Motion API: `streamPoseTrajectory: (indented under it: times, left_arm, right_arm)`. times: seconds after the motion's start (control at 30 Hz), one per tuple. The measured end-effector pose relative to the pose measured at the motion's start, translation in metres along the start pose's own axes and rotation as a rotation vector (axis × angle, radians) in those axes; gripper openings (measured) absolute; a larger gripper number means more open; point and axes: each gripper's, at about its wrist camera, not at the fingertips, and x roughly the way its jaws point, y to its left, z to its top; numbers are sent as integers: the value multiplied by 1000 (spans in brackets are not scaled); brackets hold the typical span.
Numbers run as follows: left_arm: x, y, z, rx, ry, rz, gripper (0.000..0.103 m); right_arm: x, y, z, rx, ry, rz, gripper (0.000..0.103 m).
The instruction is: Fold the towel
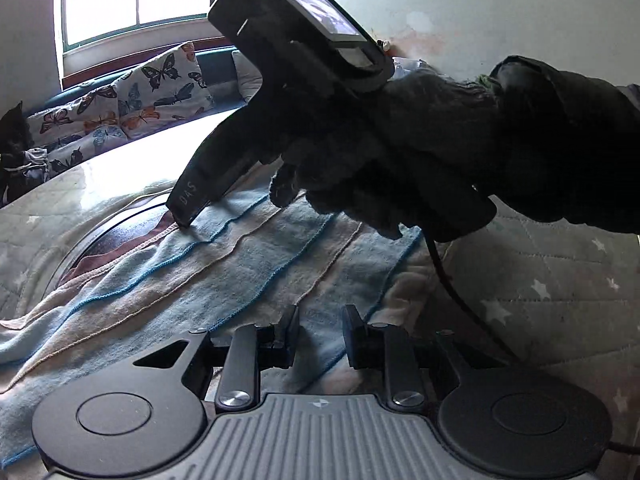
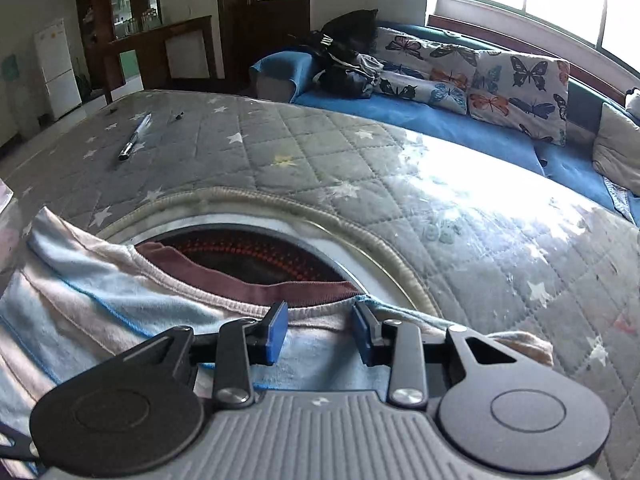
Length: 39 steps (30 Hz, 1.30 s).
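Note:
A towel striped in light blue and beige, with a brown band along its far edge, lies spread and rumpled on a quilted, star-patterned table cover. My left gripper is open low over the towel's near part, with nothing between its fingers. A person's dark-gloved hand holds my right gripper, whose tips rest on the towel's far hem. In the right wrist view, my right gripper is open, its blue pads on either side of the pale hem beside the brown band.
A round opening in the cover shows a dark surface with red dots just past the towel. A pen lies far left on the cover. A blue sofa with butterfly cushions runs behind. A cable hangs from the right gripper.

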Motion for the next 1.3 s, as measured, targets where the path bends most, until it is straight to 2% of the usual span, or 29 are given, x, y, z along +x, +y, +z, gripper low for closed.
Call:
streamPoseTrajectory:
  times: [0.1,0.17,0.3,0.53,0.7,0.93,1.07,1.3]
  left_arm:
    - [-7,5,-1,-23,-5,12,27]
    - [-15,12,1,-43,-20,45,27]
    - [-33,39,6,-109,-51,150,27]
    - [-51,110,3,-273,-41,348,27]
    - [-55,141,-6,-332,-16,406,26]
    - [-47,155,-15,-355,-4,422,27]
    - [-54,144,-10,-331,-21,429,28]
    - [-79,90,-14,-238,-73,326,33]
  right_arm:
    - [-11,-5,-2,7,-25,-7,35]
    - [-23,-10,-5,12,-41,-13,35]
    - [-48,-25,-17,28,-63,-27,35]
    - [-66,-54,-39,91,-82,-60,35]
    - [-65,-70,-42,136,-98,-72,35]
    - [-41,-82,-34,155,-83,-103,33]
    - [-55,-74,-37,110,-83,-99,34]
    - [-95,-41,-74,7,-71,-60,38]
